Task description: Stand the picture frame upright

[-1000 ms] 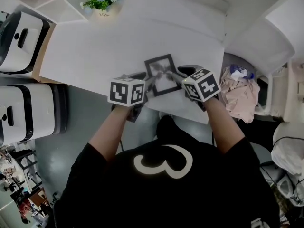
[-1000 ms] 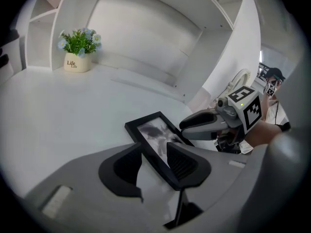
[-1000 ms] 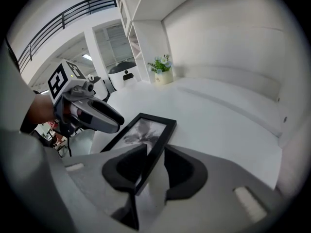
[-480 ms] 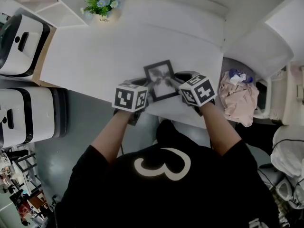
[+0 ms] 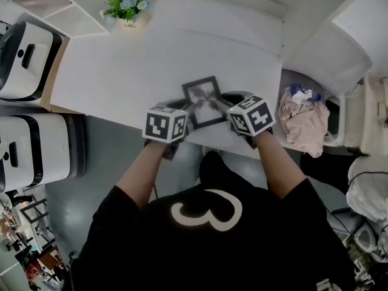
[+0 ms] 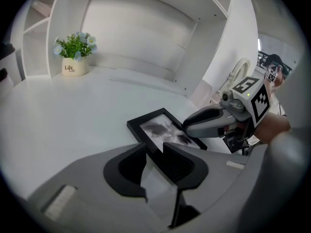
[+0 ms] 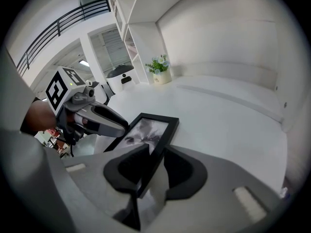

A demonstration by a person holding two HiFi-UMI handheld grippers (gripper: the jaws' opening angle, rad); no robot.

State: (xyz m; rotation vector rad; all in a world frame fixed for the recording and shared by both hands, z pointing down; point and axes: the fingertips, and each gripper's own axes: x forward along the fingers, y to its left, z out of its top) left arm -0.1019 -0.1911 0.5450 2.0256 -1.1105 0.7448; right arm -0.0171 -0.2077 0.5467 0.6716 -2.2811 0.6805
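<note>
A black picture frame [image 5: 202, 97] with a grey print lies near the front edge of the white table [image 5: 121, 65]. My left gripper [image 5: 189, 107] has just been closing, and the frame's left rail [image 6: 146, 134] is pinched between its pads [image 6: 154, 149]. My right gripper [image 5: 219, 103] has also just been closing, on the right rail [image 7: 160, 139], which runs between its pads [image 7: 156, 152]. Each gripper view shows the other gripper at the frame's far side: the right gripper [image 6: 214, 123] and the left gripper [image 7: 104, 120]. I cannot tell whether the frame is lifted.
A small pot of flowers [image 5: 125, 8] stands at the table's back left. Two white appliances [image 5: 30, 47] [image 5: 36, 147] stand to the left of the table. A pink cloth [image 5: 300, 123] lies just off the table's right end. White shelving [image 6: 146, 28] rises behind.
Both grippers have drawn in a little against the frame's two sides. The frame stays at the same spot near the table's front edge.
</note>
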